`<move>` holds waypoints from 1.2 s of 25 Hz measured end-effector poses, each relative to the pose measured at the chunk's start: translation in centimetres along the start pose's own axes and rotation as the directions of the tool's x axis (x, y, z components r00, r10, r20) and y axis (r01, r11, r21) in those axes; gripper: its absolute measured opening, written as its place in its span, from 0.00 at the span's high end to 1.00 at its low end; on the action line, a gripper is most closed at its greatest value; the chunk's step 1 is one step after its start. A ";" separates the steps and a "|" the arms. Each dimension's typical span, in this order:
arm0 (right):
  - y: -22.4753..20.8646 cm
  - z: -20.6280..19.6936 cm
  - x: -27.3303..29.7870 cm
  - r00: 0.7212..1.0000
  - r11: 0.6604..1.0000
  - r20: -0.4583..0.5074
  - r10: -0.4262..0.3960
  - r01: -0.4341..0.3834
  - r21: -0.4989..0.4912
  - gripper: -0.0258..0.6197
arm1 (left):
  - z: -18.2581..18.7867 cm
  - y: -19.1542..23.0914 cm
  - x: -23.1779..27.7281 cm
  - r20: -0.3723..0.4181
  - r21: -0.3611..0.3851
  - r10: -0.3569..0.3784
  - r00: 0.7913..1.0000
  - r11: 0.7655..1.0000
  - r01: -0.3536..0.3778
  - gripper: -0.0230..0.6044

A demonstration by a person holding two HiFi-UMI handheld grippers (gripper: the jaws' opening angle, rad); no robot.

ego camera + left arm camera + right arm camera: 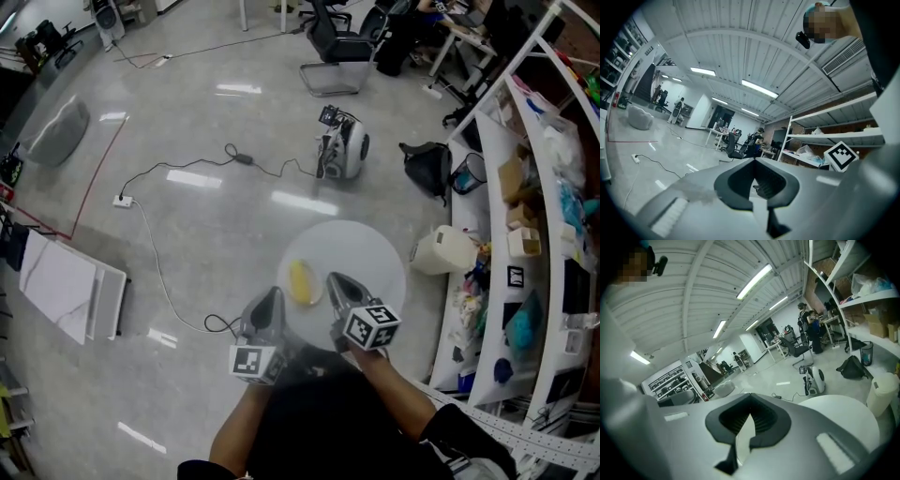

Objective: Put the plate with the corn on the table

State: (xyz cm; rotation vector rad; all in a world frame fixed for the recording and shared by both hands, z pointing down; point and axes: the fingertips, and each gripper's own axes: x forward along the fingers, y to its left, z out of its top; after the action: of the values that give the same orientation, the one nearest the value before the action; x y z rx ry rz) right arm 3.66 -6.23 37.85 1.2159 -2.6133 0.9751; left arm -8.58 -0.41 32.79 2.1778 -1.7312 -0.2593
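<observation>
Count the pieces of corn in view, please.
1. The corn lies on the plate, between the left gripper and the right gripper, over the left edge of the round table. The crowded shelves may hide more.

You hold both grippers side by side at the near edge of the round white table (375,248), forearms reaching out from your body. Your left gripper (275,294), at the table's near-left rim, points level, jaws drawn together. Your right gripper (334,279), over the tabletop, tips slightly downward, jaws likewise pressed together
</observation>
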 end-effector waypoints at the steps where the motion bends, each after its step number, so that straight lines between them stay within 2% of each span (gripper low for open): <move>1: 0.1 0.0 -0.2 1.000 1.000 0.005 0.001 -0.001 -0.002 0.95 | 0.0 -0.1 -0.1 0.000 0.002 -0.001 1.000 1.000 0.001 0.96; 17: 2.2 0.6 -0.3 0.997 0.994 0.010 0.070 -0.069 -0.090 0.95 | 0.0 -0.4 0.2 -0.001 0.003 -0.009 1.000 1.000 0.009 0.96; 30: 2.2 0.6 0.1 0.996 0.993 0.026 0.082 -0.079 -0.092 0.95 | -0.2 -0.2 0.5 -0.007 0.004 -0.009 1.000 1.000 0.009 0.96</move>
State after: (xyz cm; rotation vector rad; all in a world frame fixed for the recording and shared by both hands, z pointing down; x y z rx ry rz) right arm 2.18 -5.63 36.27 1.1212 -2.7168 0.8454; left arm -8.20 -0.80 32.94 2.1872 -1.7205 -0.2502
